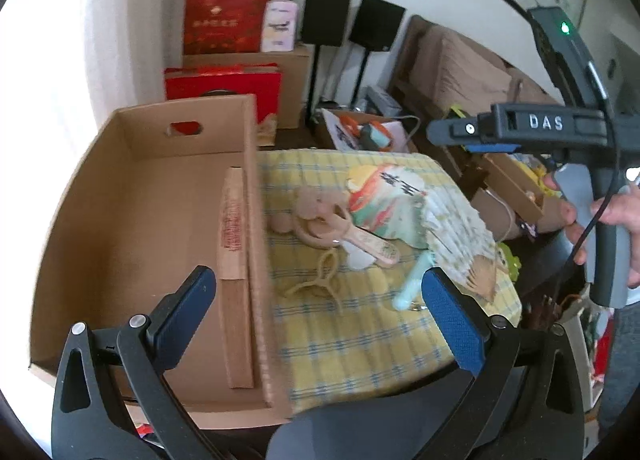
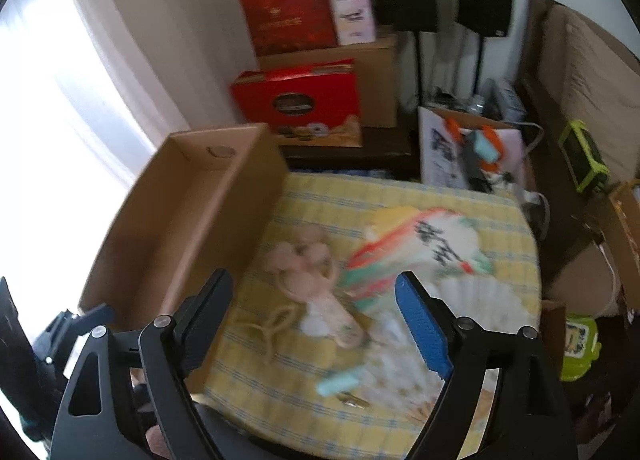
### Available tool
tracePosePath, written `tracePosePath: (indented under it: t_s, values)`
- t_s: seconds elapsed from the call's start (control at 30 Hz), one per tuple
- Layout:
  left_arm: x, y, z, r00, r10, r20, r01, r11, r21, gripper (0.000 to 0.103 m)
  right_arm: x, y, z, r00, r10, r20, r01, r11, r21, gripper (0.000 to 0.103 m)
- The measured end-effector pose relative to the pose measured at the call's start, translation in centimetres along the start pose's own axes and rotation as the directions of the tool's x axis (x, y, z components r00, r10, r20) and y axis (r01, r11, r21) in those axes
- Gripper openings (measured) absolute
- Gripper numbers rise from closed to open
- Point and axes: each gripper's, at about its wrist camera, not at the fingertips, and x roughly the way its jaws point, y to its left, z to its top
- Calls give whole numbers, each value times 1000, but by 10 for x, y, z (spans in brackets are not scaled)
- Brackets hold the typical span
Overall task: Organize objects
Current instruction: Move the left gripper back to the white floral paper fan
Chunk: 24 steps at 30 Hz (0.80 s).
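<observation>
The left gripper (image 1: 316,300) is hanging spread and empty over the near wall of the box (image 1: 252,195), where a closed fan (image 1: 234,252) is lying lengthwise along that wall. The right gripper (image 2: 314,324), also spread and empty, is hovering over the bench (image 2: 400,195) with the pile just ahead of it, so it is probably the nearer one for the next pick. Nearest are a tan clip (image 2: 266,330) and a mint stick (image 2: 338,380), then a pink wooden rattle (image 2: 320,292) with its handle pointing toward the gripper, and beyond it an open painted fan (image 2: 420,244), blurred.
</observation>
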Motion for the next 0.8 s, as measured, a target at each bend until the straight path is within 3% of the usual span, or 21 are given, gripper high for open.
tracePosePath:
  t_s: [0.37,0.6,0.8]
  values:
    - [42,-56,-17,995,-66,-72,72,993,90,103,-16,-63,-61,995,-94,15,93,992,83,85]
    - [68,-73,-21,977,-164,-138,171,984,39,103,-14,-97,-96,995,-104,3,102,982,157,85]
    - [90,-85,-26,963,-206,-175,207,978,-13,103,-15,-121,-117,995,-103,2,100,968,232,82]
